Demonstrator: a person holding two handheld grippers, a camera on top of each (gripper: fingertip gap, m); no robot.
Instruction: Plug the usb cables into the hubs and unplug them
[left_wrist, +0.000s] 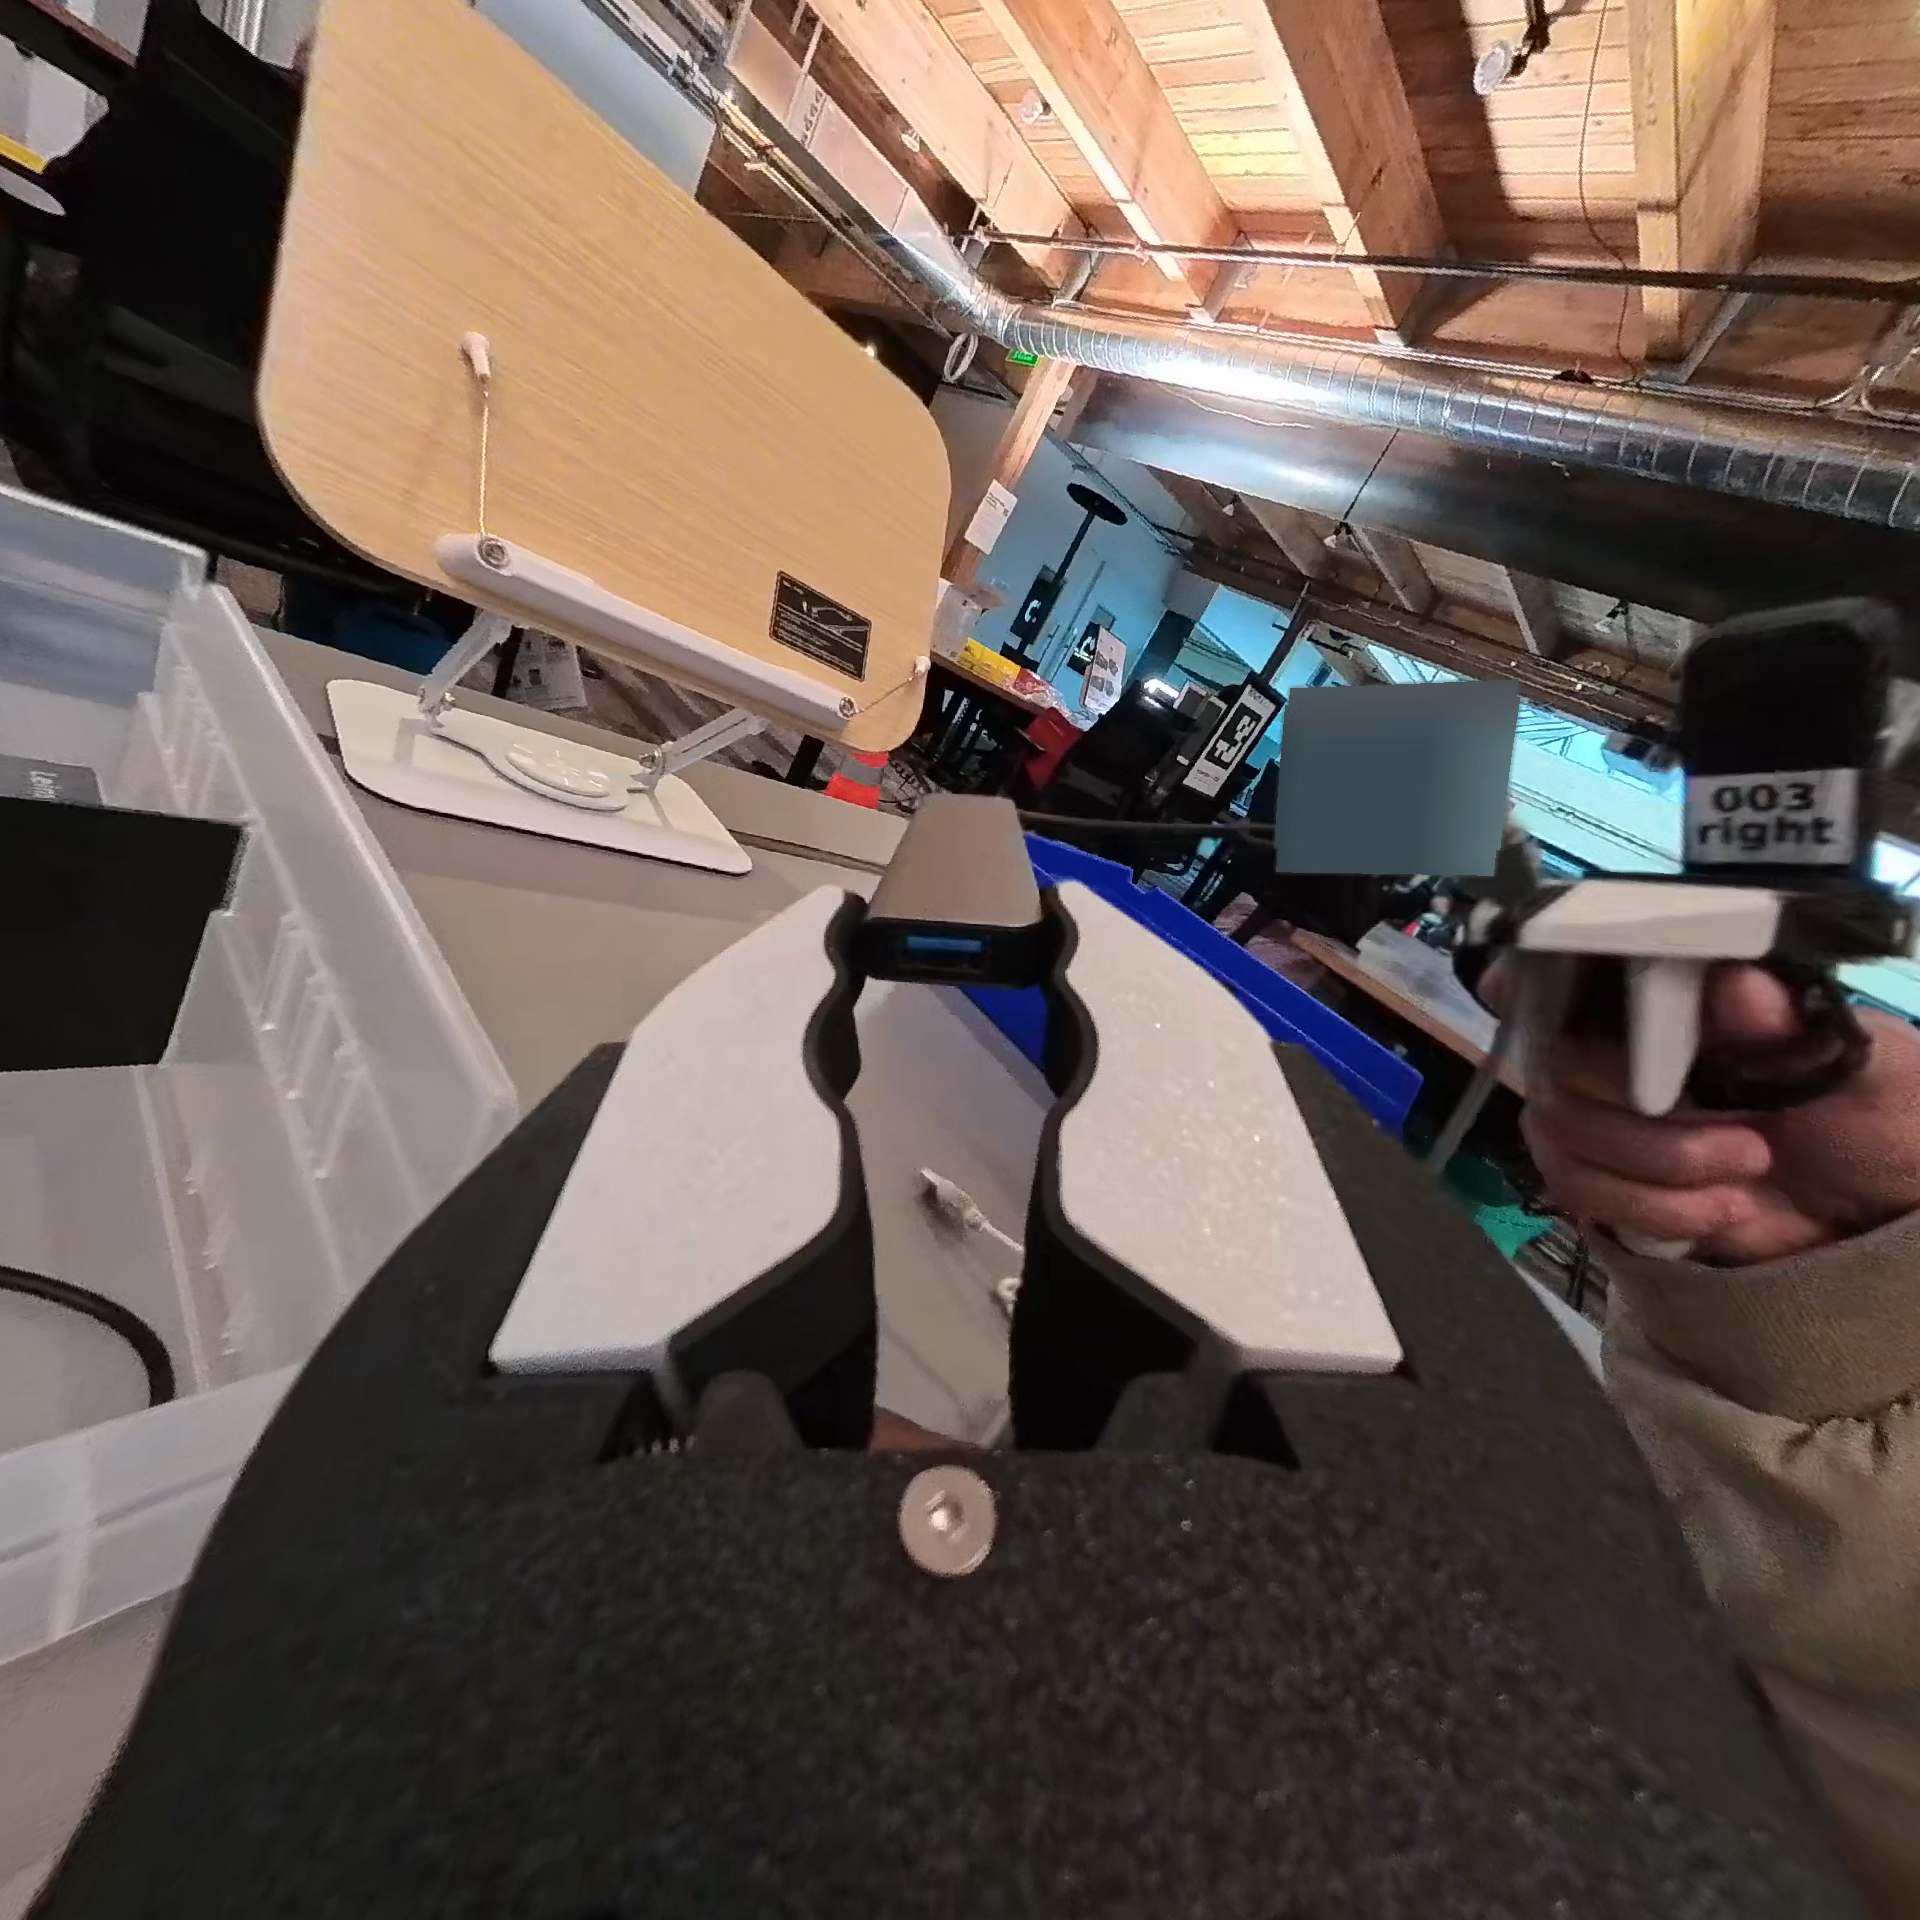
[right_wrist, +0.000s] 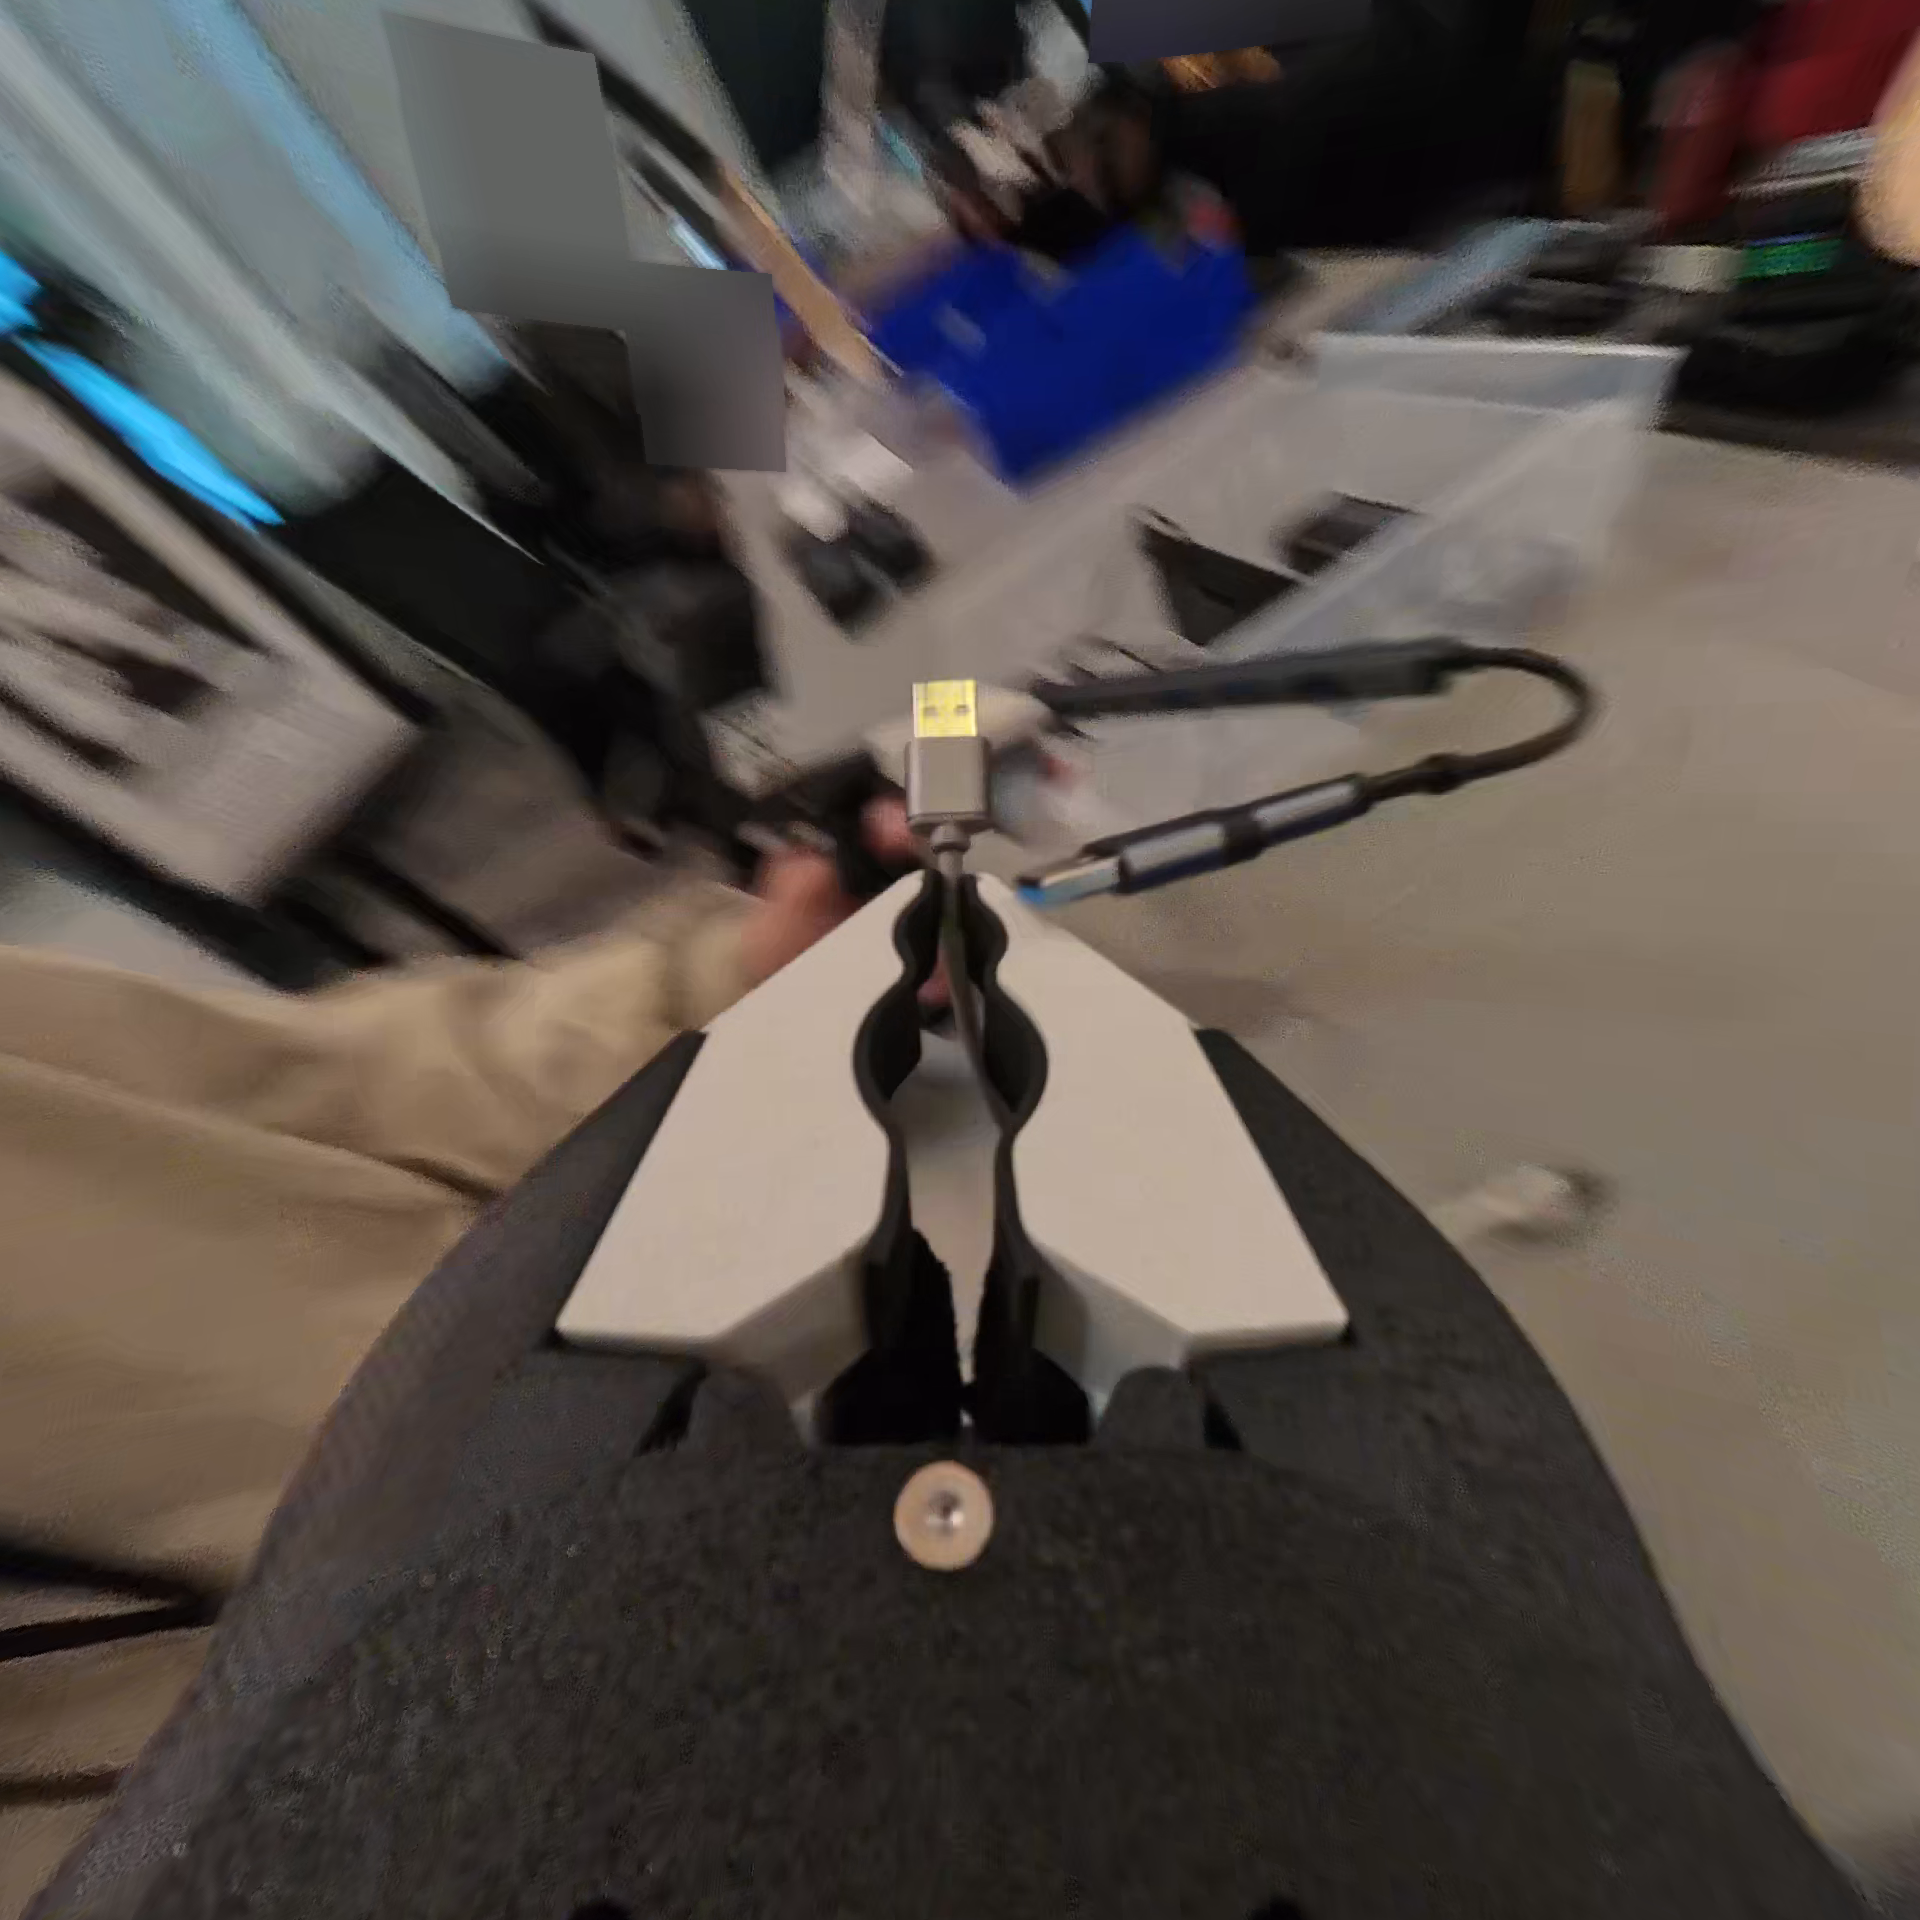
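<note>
On the grey table (right_wrist: 1714, 1039): 1 clamped hub (left_wrist: 951, 902), 1 gripped cable (right_wrist: 948, 774).

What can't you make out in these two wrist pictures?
- Left wrist view: the grey metal USB hub shows only its end port; the left hand-held gripper hides its sides.
- Right wrist view: motion blur smears the blue plastic bin and the dark slim hub with a looped cable.
- The gold-tipped USB plug's cable runs out of sight between the fingers.

Black tool (left_wrist: 951, 940) bodies, grey fingers (right_wrist: 790, 1122), beige sleeves (left_wrist: 1787, 1455)
</note>
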